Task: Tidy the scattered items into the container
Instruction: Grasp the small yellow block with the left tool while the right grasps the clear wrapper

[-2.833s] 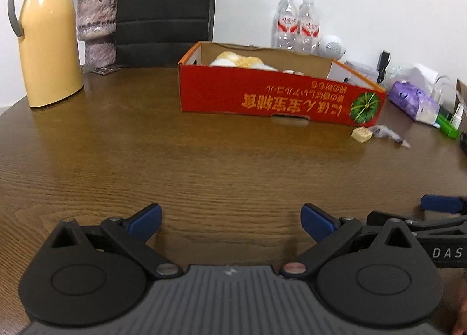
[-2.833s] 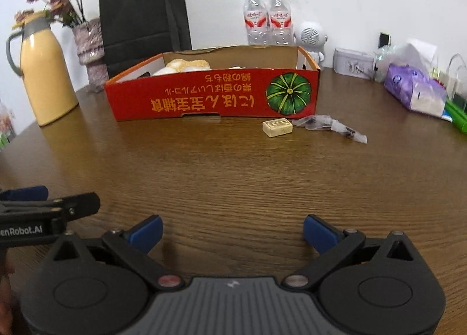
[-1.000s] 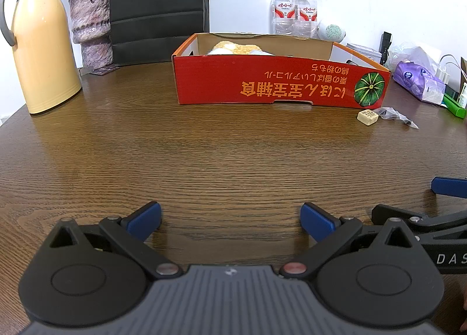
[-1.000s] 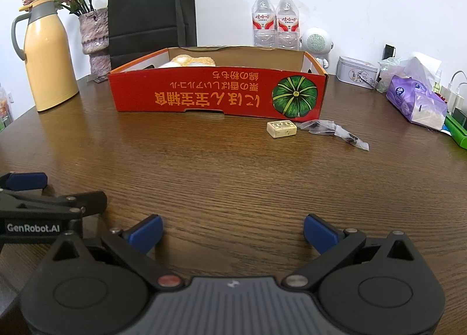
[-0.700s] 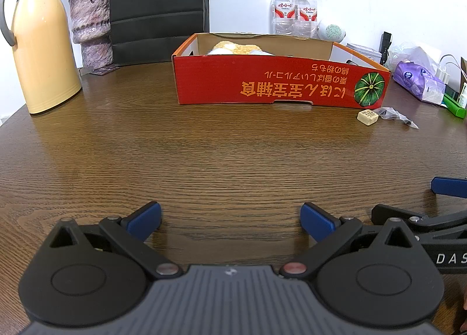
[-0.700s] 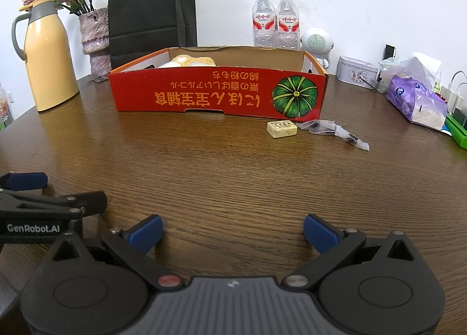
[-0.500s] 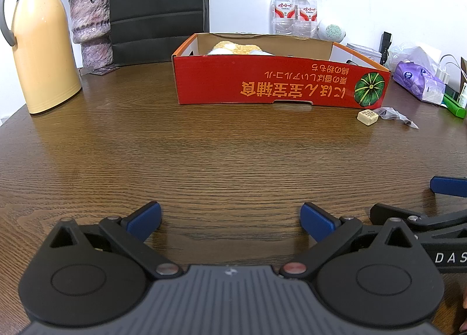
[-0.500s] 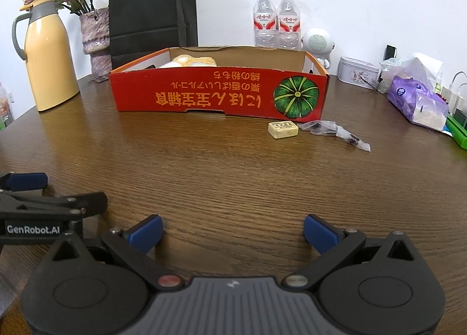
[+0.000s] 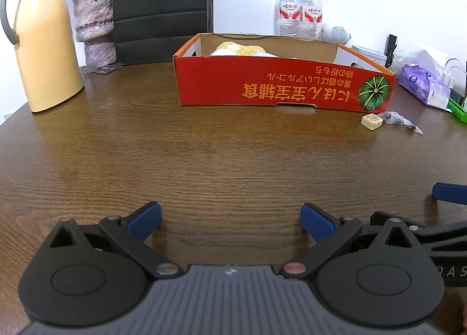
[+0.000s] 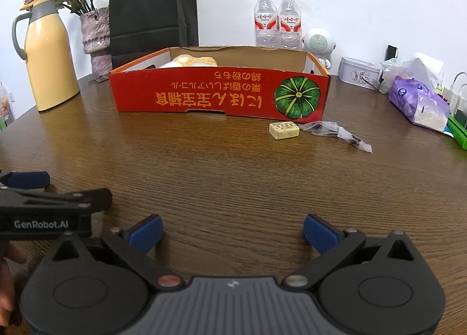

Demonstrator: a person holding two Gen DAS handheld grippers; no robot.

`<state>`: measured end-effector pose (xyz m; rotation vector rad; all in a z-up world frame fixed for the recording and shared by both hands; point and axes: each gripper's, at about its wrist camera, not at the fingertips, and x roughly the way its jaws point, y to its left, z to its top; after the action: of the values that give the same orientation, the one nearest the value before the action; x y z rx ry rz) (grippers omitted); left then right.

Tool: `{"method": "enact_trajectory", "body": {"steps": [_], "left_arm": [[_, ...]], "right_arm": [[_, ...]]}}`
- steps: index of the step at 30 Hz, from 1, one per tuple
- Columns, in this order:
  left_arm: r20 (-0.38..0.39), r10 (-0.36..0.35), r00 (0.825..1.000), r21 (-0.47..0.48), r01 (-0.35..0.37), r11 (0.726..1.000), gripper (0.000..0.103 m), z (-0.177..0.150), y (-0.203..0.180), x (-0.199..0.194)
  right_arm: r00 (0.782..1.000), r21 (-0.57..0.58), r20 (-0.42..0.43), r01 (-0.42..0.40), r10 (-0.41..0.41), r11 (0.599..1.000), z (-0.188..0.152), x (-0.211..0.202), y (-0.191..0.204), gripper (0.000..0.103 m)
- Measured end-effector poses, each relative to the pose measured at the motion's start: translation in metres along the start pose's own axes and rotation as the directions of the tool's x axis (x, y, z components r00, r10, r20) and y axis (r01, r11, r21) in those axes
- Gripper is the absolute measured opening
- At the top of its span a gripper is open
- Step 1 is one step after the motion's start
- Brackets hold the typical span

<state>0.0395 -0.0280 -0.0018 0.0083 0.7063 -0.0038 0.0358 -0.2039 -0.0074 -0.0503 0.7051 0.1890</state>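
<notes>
A red cardboard box (image 9: 280, 92) (image 10: 219, 95) with a pumpkin picture stands at the far side of the brown table; pale and yellow items lie inside it. In front of its right corner lie a small cream block (image 9: 371, 122) (image 10: 284, 130) and a clear crinkled wrapper (image 9: 401, 122) (image 10: 338, 132). My left gripper (image 9: 230, 218) is open near the table's front edge, nothing between its blue fingertips. My right gripper (image 10: 232, 231) is likewise open and empty, side by side with the left.
A yellow thermos jug (image 9: 43, 55), a vase of dried flowers (image 9: 95, 28) and a black paper bag (image 9: 162, 8) stand at the back left. Two water bottles (image 10: 277, 19), a white speaker (image 10: 319, 43), a tin (image 10: 360, 72) and a purple tissue pack (image 10: 417, 101) line the back right.
Over the last second hardly anything differs; both grippers stay open and the view shifts only slightly. Since 2.8 s ago both cameras have levelled.
</notes>
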Motion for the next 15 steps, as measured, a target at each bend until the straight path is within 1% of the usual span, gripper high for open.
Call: {"method": "enact_trajectory", "body": {"steps": [1, 2, 3, 4, 5, 7, 9, 10, 11, 12, 13, 14, 15], "left_arm": [[0.006, -0.002, 1.000, -0.001, 0.002, 1.000, 0.103, 0.001, 0.000, 0.000], [0.015, -0.015, 1.000, -0.011, 0.016, 1.000, 0.103, 0.007, -0.001, 0.000], [0.034, -0.047, 0.998, -0.012, 0.048, 0.999, 0.103, 0.014, -0.004, -0.003], [0.063, -0.096, 0.993, 0.011, 0.096, 0.995, 0.103, 0.023, -0.008, -0.006], [0.093, -0.157, 0.983, 0.058, 0.152, 0.987, 0.103, 0.034, -0.014, -0.009], [0.136, -0.290, 0.947, 0.180, 0.264, 0.948, 0.103, 0.057, -0.033, -0.005], [0.126, -0.407, 0.905, 0.283, 0.360, 0.889, 0.103, 0.077, -0.056, 0.016], [0.112, -0.435, 0.893, 0.313, 0.384, 0.869, 0.103, 0.084, -0.066, 0.029], [0.089, -0.446, 0.891, 0.343, 0.393, 0.853, 0.102, 0.090, -0.079, 0.042], [0.051, -0.445, 0.894, 0.380, 0.394, 0.837, 0.096, 0.096, -0.094, 0.056], [0.019, -0.450, 0.893, 0.417, 0.402, 0.815, 0.090, 0.099, -0.105, 0.067], [0.000, -0.457, 0.889, 0.449, 0.409, 0.794, 0.086, 0.099, -0.114, 0.075], [-0.010, -0.467, 0.884, 0.461, 0.418, 0.783, 0.082, 0.099, -0.121, 0.082]], "right_arm": [[1.000, -0.017, -0.007, -0.018, 0.018, 1.000, 0.002, 0.000, -0.002, 0.101], [0.999, -0.047, -0.021, -0.047, 0.046, 0.998, 0.005, 0.000, -0.008, 0.096], [0.998, -0.065, -0.020, -0.067, 0.066, 0.996, 0.011, -0.001, -0.018, 0.079], [0.998, -0.055, 0.002, -0.064, 0.064, 0.996, 0.018, -0.003, -0.033, 0.074], [0.999, -0.026, 0.031, -0.040, 0.040, 0.999, 0.029, -0.004, -0.052, 0.074], [0.997, 0.006, 0.072, -0.001, 0.001, 1.000, 0.050, 0.003, -0.086, 0.077], [0.998, -0.012, 0.067, 0.015, -0.014, 1.000, 0.070, 0.023, -0.113, 0.075], [0.998, -0.029, 0.049, 0.037, -0.035, 0.999, 0.077, 0.035, -0.123, 0.072], [0.997, -0.048, 0.025, 0.068, -0.067, 0.997, 0.083, 0.047, -0.131, 0.071], [0.996, -0.063, 0.008, 0.090, -0.089, 0.994, 0.085, 0.055, -0.136, 0.068], [0.996, -0.065, 0.008, 0.090, -0.090, 0.994, 0.086, 0.060, -0.142, 0.067], [0.998, -0.052, 0.014, 0.066, -0.065, 0.996, 0.084, 0.063, -0.149, 0.067], [0.999, -0.036, 0.010, 0.034, -0.033, 0.999, 0.084, 0.066, -0.155, 0.066]]}}
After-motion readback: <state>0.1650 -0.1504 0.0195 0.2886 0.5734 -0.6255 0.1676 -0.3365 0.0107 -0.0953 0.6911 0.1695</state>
